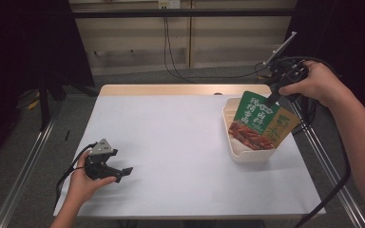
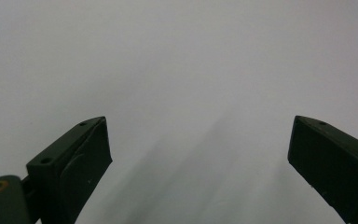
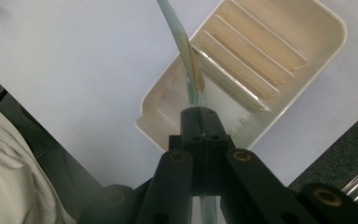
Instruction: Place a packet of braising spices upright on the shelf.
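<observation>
A white slotted tray point(image 1: 247, 155) stands at the table's right side. In it, a green snack packet point(image 1: 254, 119) printed with a reddish food picture stands upright, with a yellow-green packet point(image 1: 281, 128) leaning behind it. My right gripper point(image 1: 272, 99) comes down from above and is shut on the green packet's top edge. The right gripper view has that packet point(image 3: 189, 63) edge-on, pinched between the closed jaws of my right gripper point(image 3: 199, 122) over the tray point(image 3: 338, 35) and its dividers. My left gripper point(image 1: 123, 172) rests low at the front left, open. Between its jaws point(image 2: 200, 154) is just bare tabletop.
The white tabletop point(image 1: 171, 142) stretches between both hands. Metal frame rails point(image 1: 24, 166) run along both sides of the table. Black cables point(image 1: 335, 185) trail off the right edge, and more hang at the back wall point(image 1: 171, 52).
</observation>
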Tool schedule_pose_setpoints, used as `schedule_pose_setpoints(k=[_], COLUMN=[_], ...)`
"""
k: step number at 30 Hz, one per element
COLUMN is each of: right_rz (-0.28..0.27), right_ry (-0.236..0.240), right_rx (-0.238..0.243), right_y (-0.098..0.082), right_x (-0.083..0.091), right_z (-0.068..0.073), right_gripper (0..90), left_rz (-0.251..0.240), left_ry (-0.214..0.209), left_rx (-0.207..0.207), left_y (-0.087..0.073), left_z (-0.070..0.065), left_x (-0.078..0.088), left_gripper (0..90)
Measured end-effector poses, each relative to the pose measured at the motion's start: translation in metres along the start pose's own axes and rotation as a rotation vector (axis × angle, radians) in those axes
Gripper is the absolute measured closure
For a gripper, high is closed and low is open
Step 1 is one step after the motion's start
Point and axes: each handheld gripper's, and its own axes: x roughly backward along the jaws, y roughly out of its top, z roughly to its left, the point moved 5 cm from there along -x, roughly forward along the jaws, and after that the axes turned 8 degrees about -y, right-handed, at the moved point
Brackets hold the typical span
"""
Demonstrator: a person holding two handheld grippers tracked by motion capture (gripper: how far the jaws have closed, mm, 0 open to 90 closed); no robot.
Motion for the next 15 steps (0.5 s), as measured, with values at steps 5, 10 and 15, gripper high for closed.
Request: schedule_pose_setpoints(k=[5,10,15], right_rz=[-0.015,-0.023,-0.026], right_ry=[-0.002,-0.011,-0.020], right_rx=[-0.004,-0.002,-0.005], right_y=[0.0004,0.0004,0.0005], right_x=[-0.0012,-0.0041,-0.0049], right_z=[-0.0015,-0.0028,-0.0046], right_gripper=[90.0,90.0,90.0], left_rz=[0.000,-0.002,0.001], left_ry=[-0.004,-0.006,-0.005], left_rx=[0.003,0.004,0.003], left_y=[-0.0001,0.0000,-0.0003], left_z=[-0.0004,-0.0004,-0.0005], left_x=[-0.0004,-0.0006,-0.0006], left_gripper=[5.5,5.5,5.6])
